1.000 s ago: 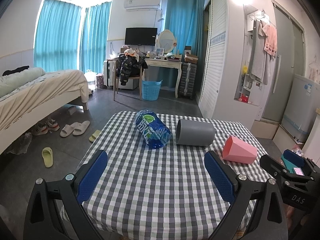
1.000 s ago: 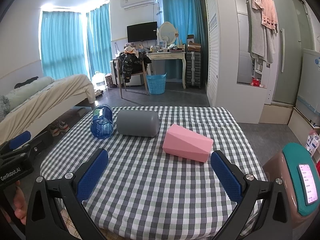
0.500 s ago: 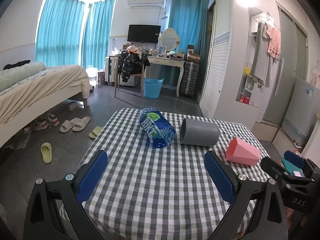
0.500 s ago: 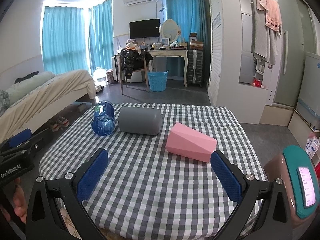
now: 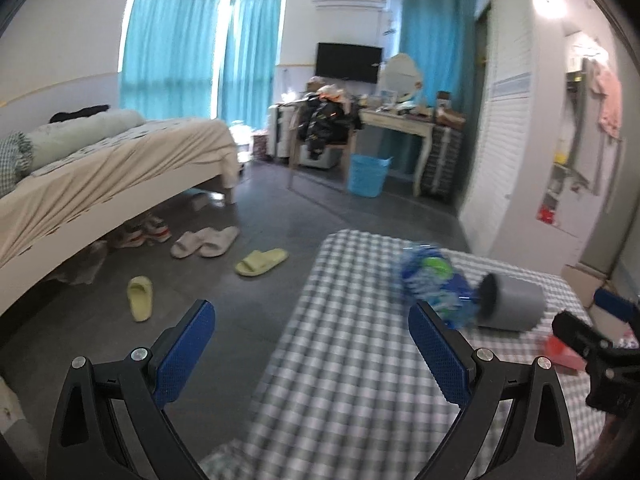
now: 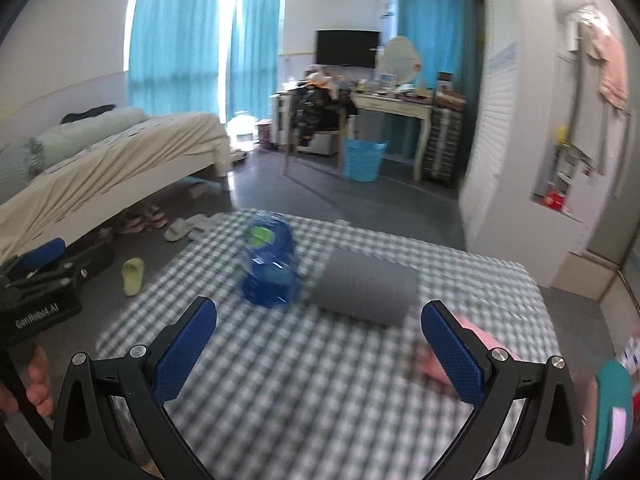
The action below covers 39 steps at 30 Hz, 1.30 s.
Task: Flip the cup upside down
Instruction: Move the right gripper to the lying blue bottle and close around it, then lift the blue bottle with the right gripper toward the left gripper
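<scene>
Right wrist view shows my right gripper spread empty, approaching the toppled grey cup; next, I straddle and clamp it.

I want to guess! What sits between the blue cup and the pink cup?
The gray cup, lying on its side, between blue cup and pink cup, in the right wrist view.

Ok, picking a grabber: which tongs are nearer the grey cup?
Right. Right tongs face the grey cup head-on; left tongs sit farther off, cup to their right.
</scene>
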### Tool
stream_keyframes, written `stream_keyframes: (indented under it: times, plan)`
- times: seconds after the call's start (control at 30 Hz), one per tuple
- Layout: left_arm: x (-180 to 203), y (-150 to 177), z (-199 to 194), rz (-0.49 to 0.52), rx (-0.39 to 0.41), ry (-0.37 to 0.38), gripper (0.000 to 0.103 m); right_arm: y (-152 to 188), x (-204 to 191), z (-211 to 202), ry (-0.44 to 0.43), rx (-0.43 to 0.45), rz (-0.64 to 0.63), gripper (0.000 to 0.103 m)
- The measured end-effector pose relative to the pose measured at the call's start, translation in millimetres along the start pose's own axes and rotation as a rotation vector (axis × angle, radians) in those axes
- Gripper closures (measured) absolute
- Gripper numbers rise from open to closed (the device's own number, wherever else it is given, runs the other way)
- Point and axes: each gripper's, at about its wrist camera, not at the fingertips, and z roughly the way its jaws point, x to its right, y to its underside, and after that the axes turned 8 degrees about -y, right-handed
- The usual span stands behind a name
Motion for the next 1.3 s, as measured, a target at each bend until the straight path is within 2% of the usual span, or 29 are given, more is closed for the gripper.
stream_keyframes:
  times: [0.17, 0.33, 0.43, 0.6, 0.7, 0.77, 0.8, 0.9, 0.93, 1.1, 1.3]
  plan:
    - [-22.8, 2.0, 33.4, -0.021, -0.046, -0.049, 0.003, -19.2, -22.0, 56.9, -0.054, -0.044, -0.054, 0.000]
    - [-35.9, 10.0, 61.2, -0.042, -0.094, -0.064, 0.003, -26.7, -38.4, 119.0, -0.087, -0.126, -0.102, 0.001]
    - [-40.9, 15.3, 71.3, -0.048, -0.114, -0.067, 0.003, -22.2, -43.0, 154.7, -0.083, -0.203, -0.120, 0.005]
    - [-43.3, 20.4, 85.0, -0.059, -0.141, -0.062, 0.003, -16.9, -43.0, 191.7, -0.069, -0.273, -0.122, 0.006]
    - [-40.5, 20.7, 88.1, -0.056, -0.148, -0.056, 0.003, -16.5, -41.3, 202.5, -0.043, -0.288, -0.128, 0.006]
    - [-40.3, 21.0, 88.4, -0.055, -0.149, -0.054, 0.003, -17.8, -38.4, 210.8, -0.032, -0.298, -0.135, 0.010]
    - [-41.2, 21.4, 88.4, -0.057, -0.150, -0.053, 0.003, -18.0, -38.9, 213.5, -0.024, -0.302, -0.145, 0.017]
    - [-42.0, 22.7, 85.9, -0.062, -0.153, -0.052, 0.003, -18.2, -37.5, 220.1, -0.016, -0.325, -0.153, 0.025]
    - [-42.0, 23.1, 84.5, -0.063, -0.152, -0.051, 0.003, -17.7, -37.2, 220.6, -0.016, -0.328, -0.150, 0.035]
    - [-41.7, 21.2, 75.0, -0.064, -0.143, -0.044, 0.003, -18.2, -37.1, 207.0, -0.027, -0.320, -0.132, 0.036]
    - [-37.0, 19.7, 47.3, -0.062, -0.112, -0.015, 0.003, -2.2, -47.0, 155.5, -0.004, -0.293, -0.125, 0.036]
